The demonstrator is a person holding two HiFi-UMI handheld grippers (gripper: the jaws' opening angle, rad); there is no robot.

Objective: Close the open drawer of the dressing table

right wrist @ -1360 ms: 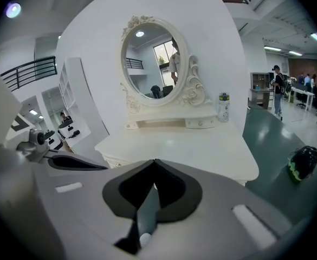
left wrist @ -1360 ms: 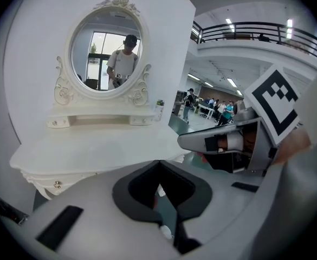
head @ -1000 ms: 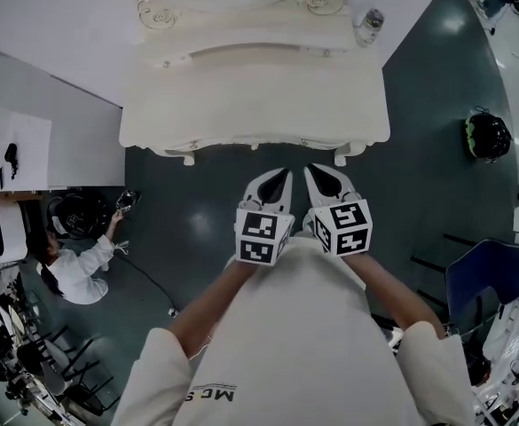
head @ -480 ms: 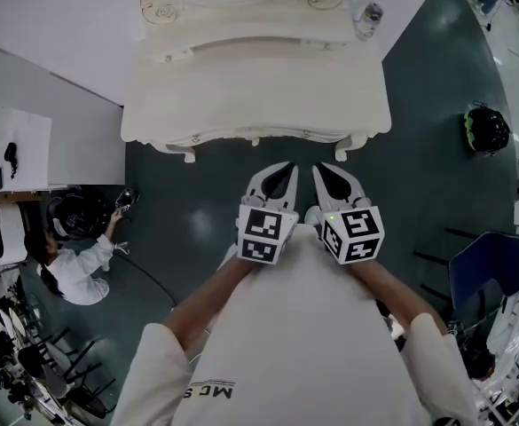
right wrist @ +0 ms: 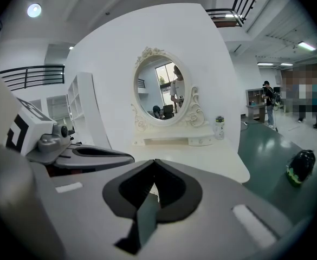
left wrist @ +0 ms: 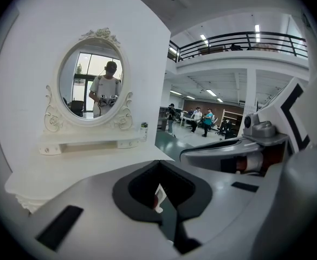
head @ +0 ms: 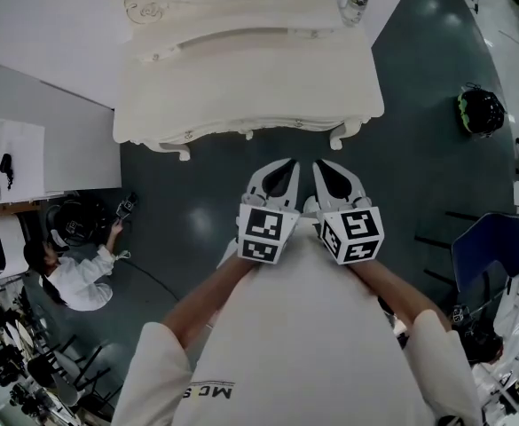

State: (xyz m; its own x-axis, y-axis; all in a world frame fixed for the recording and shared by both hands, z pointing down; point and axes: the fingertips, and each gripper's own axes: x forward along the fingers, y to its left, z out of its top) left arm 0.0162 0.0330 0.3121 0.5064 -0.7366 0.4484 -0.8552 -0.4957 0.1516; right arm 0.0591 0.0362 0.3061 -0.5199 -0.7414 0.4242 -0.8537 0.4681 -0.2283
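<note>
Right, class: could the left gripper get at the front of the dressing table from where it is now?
Probably, with a move forward: the left gripper hangs short of the dressing table, with only dark floor between them and nothing in the way. Its fingers are shut, fit for pushing.

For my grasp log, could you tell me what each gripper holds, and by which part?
Nothing is held: left gripper and right gripper are shut, empty, clear of the dressing table.
</note>
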